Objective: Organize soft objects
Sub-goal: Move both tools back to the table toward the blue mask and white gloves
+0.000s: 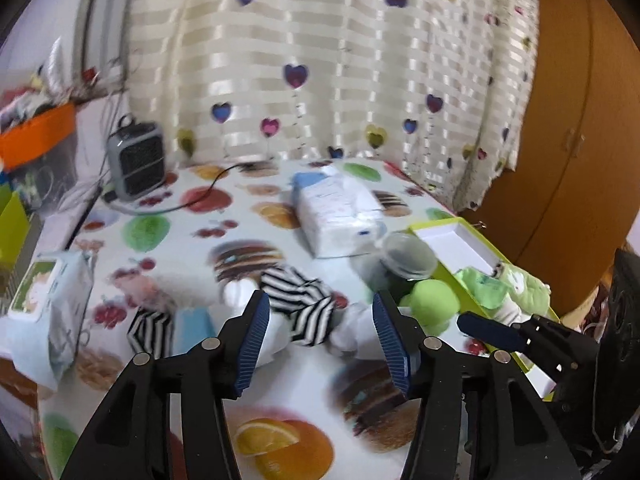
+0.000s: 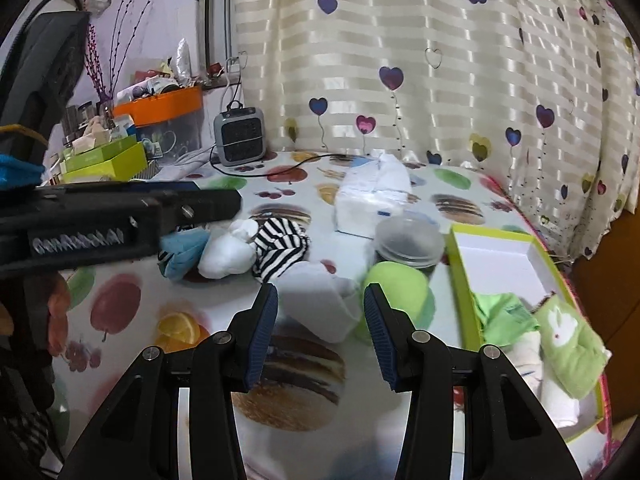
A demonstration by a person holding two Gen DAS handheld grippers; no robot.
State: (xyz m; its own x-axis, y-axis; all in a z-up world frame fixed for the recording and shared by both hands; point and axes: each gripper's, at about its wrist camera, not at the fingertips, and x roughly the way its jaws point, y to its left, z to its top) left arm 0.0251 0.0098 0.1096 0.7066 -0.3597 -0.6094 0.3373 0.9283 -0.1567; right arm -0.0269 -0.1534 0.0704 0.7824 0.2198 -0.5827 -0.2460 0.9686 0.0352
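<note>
Soft things lie on the fruit-print table: a black-and-white striped cloth (image 1: 298, 300) (image 2: 280, 248), a white bundle (image 2: 226, 254), a blue cloth (image 2: 184, 250) (image 1: 194, 326), a white cloth (image 2: 320, 304) and a green ball-shaped cloth (image 1: 434, 302) (image 2: 396, 292). A lime-green box (image 2: 460, 272) (image 1: 444, 224) at the right holds green and white cloths (image 2: 560, 336). My left gripper (image 1: 320, 324) is open, just short of the striped cloth. My right gripper (image 2: 320, 316) is open with the white cloth between its fingers, not pinched.
A tissue pack (image 1: 340, 208) (image 2: 372, 196) and a lidded plastic jar (image 1: 408, 258) (image 2: 408, 242) stand mid-table. A grey heater (image 1: 136, 160) (image 2: 240, 136) with its cord is at the back. A wipes pack (image 1: 52, 304) lies at the left. Curtain behind.
</note>
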